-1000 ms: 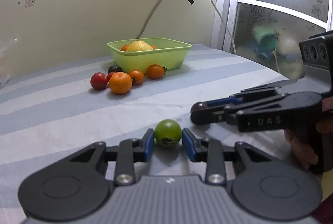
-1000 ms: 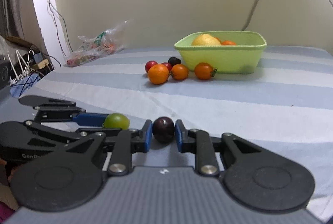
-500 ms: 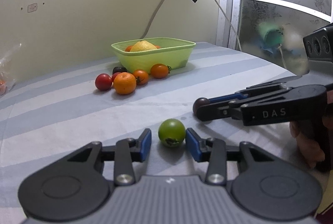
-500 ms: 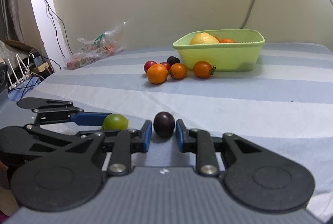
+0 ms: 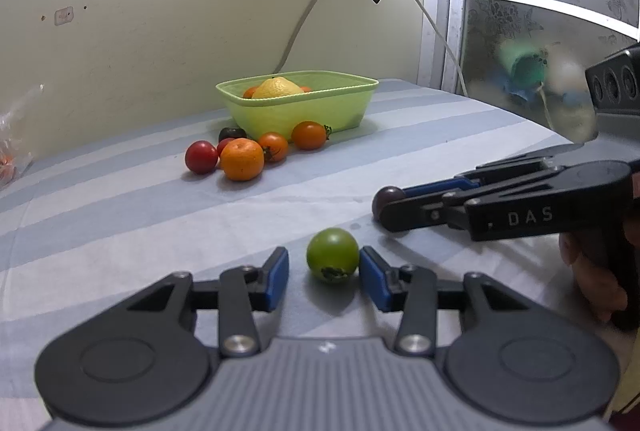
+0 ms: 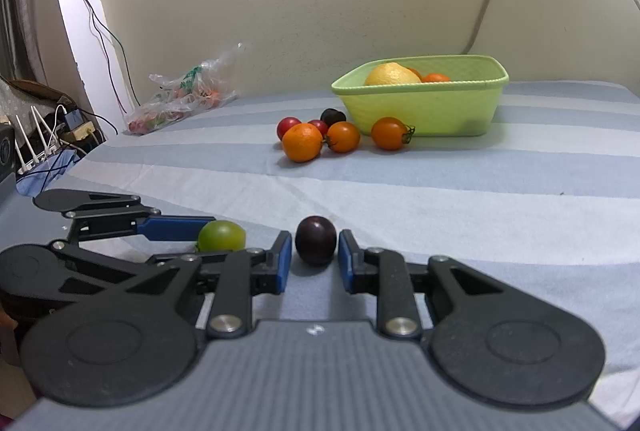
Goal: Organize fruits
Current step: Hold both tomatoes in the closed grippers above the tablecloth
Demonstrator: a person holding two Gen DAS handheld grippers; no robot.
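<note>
A green tomato (image 5: 332, 255) lies on the striped cloth between the fingers of my left gripper (image 5: 323, 273), which is open; the tomato is close to the right pad. A dark plum (image 6: 315, 239) lies on the cloth between the fingers of my right gripper (image 6: 312, 263), open with small gaps each side. The green tomato also shows in the right wrist view (image 6: 221, 235), the plum in the left wrist view (image 5: 387, 197). A green basket (image 5: 304, 107) with a lemon (image 5: 279, 87) and oranges stands at the back.
Several loose fruits lie in front of the basket: an orange (image 5: 242, 159), red tomatoes (image 5: 201, 157), orange tomatoes (image 5: 309, 135) and a dark plum (image 5: 231, 133). A plastic bag (image 6: 180, 95) lies by the wall at left. The table edge drops at left beside routers (image 6: 36, 147).
Both grippers have opened, letting go of the green tomato and the dark plum, which now rest on the cloth. Both grippers drew back slightly.
</note>
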